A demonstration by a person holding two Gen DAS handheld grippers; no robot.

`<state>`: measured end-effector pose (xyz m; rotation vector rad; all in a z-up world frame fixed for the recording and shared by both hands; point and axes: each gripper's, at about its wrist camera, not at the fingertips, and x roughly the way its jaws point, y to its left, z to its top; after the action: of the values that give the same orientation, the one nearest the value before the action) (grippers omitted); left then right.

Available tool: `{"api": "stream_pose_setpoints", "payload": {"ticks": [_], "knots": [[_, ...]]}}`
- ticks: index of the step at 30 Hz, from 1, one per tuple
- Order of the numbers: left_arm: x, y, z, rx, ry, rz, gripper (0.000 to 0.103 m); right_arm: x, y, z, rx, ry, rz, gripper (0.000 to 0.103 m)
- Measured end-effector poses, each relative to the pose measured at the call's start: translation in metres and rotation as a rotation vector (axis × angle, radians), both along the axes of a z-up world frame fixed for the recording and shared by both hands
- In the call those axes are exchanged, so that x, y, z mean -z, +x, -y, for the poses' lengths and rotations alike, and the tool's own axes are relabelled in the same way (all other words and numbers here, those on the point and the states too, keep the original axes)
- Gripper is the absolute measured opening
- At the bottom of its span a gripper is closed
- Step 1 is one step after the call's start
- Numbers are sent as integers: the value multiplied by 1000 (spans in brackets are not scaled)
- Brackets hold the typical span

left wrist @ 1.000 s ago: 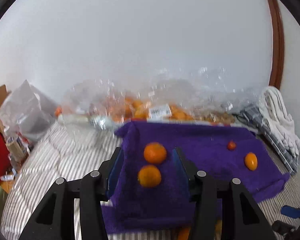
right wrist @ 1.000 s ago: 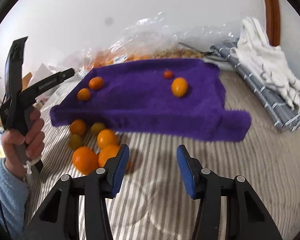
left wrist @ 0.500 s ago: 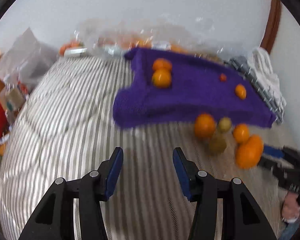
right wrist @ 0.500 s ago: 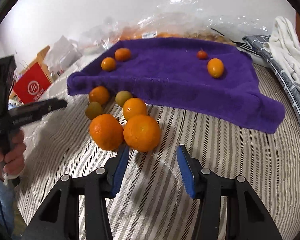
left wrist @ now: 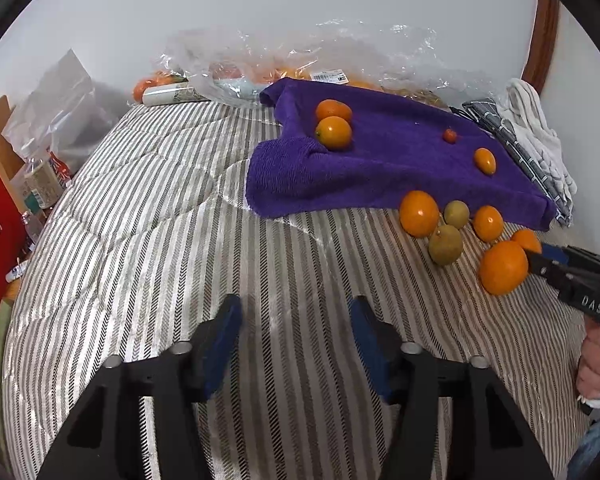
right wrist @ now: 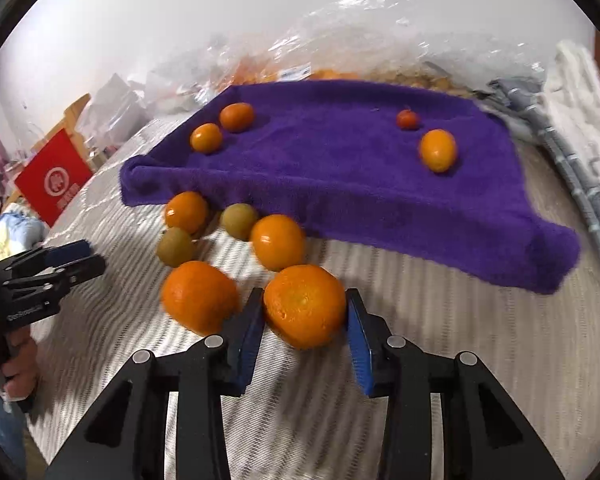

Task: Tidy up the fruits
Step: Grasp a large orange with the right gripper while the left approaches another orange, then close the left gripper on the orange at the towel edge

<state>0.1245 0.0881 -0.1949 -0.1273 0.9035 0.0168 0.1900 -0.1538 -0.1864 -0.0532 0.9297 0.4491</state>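
While right gripper [right wrist: 304, 312] closes onto large orange [right wrist: 305, 305], left gripper [left wrist: 296, 332] parted, empty, over bare striped quilt [left wrist: 140, 220].

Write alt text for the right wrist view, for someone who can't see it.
The right tongs close their blue pads on a large orange on a striped bedcover, with five more fruits loose beside it. Behind lies a purple towel holding four small fruits; the left tongs wait empty at the left edge.
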Motion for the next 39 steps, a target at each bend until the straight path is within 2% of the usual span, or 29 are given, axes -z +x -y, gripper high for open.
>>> {"api": "stream_pose_setpoints", "payload": {"ticks": [4,6,8,11,17,19,21,23,24,29,32,34,39], "knots": [[0,0,0,-3,-4,-9,66,-10,-3,25,85,-35,76,39],[-2,3,2,-22,-6,-27,65,-10,-1,36,113,-30,76,39],[-7,8,5,-7,-76,-46,64,-5,3,48,151,-42,62,39],[-18,21,19,35,-163,-20,63,-1,5,55,189,-73,63,39],[-25,62,61,82,-131,-2,63,-1,3,62,190,-12,65,39],[-22,75,70,90,-110,-4,59,0,4,64,183,5,57,39],[-19,85,73,74,-98,-17,45,1,4,66,191,21,46,39],[-11,95,73,70,-121,-46,34,2,3,69,208,23,39,39],[-8,97,71,70,-124,-57,30,2,3,70,212,29,37,39],[-2,93,60,110,-200,-27,30,5,6,71,216,38,27,39],[-1,89,52,94,-218,-8,30,6,7,66,216,11,22,39],[-4,86,46,81,-261,10,30,6,7,65,205,11,25,39],[-13,83,42,74,-261,53,30,4,4,67,184,43,33,39]]}}
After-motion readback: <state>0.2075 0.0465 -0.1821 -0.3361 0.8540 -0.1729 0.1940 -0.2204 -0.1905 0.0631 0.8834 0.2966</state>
